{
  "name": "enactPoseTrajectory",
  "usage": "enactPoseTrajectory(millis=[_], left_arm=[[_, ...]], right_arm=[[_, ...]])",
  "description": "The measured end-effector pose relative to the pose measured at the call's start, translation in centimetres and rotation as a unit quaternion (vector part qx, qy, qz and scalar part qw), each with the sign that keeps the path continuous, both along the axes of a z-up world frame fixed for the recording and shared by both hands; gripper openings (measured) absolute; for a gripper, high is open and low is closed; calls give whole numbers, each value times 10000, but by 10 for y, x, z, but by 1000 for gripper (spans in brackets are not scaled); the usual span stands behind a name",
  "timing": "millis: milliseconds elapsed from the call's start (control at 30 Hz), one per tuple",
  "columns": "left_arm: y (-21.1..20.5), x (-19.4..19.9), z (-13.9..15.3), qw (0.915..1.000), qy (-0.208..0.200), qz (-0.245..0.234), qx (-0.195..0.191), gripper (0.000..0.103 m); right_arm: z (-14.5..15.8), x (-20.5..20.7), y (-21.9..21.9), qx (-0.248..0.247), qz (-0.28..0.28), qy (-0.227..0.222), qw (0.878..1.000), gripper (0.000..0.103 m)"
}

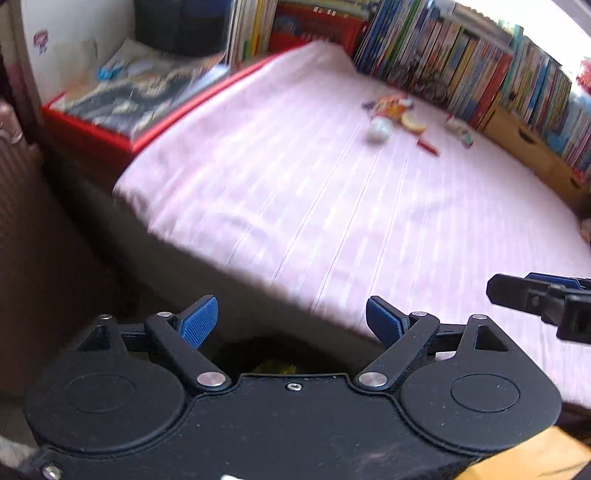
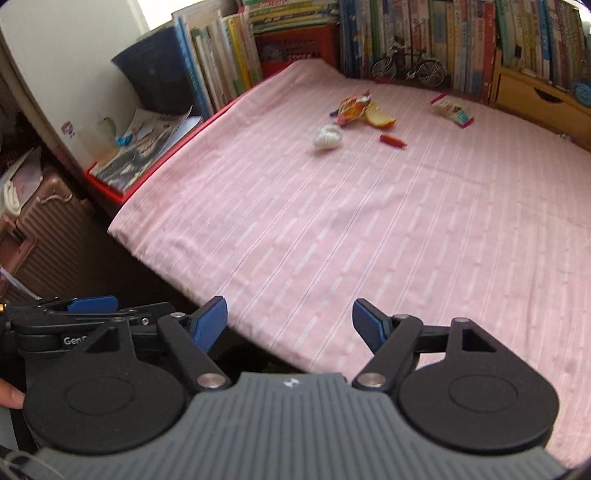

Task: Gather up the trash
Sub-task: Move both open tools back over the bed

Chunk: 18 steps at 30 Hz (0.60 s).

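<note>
Trash lies at the far side of the pink striped cloth [image 2: 369, 229]: a crumpled white paper ball [image 2: 327, 136], an orange snack wrapper [image 2: 351, 107], a fruit peel [image 2: 380, 119], a small red wrapper [image 2: 393, 140] and a white-and-red packet [image 2: 452, 110]. The left wrist view shows the same paper ball [image 1: 380, 129], peel [image 1: 413, 123] and packet [image 1: 460, 131], blurred. My left gripper [image 1: 290, 312] hangs open and empty over the cloth's near edge. My right gripper [image 2: 290, 314] is open and empty beside it, far from the trash.
Rows of books [image 2: 424, 33] line the back. A red crate of magazines [image 2: 122, 166] and a pink suitcase [image 2: 44, 229] stand at the left. Wooden drawers [image 2: 539, 99] and a model bicycle [image 2: 406, 70] are at the back right. A dark opening [image 1: 258, 356] lies below the near edge.
</note>
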<state>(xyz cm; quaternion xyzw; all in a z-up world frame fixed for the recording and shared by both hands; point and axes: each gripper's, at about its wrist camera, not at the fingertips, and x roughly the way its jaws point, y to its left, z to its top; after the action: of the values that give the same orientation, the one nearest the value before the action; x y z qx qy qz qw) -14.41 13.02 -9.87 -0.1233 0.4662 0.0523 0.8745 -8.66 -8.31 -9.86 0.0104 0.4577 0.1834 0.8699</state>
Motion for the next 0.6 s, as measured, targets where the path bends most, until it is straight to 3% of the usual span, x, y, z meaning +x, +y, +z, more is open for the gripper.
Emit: enactPoseTrajectory(millis=[133, 300, 467, 600], left_arm=[[-12, 39, 19, 9997, -253, 50, 24, 87], [-44, 95, 18, 9991, -413, 51, 67, 87], [-72, 161, 3, 9988, -441, 68, 203, 88], [-89, 210, -9, 9988, -367, 153, 289, 88]], right_arm=[[10, 35, -18, -51, -313, -339, 9989, 84], [17, 83, -50, -90, -539, -635, 9965, 81], [12, 126, -69, -196, -576, -883, 9942, 70], [2, 157, -78, -273, -374, -944, 9945, 67]])
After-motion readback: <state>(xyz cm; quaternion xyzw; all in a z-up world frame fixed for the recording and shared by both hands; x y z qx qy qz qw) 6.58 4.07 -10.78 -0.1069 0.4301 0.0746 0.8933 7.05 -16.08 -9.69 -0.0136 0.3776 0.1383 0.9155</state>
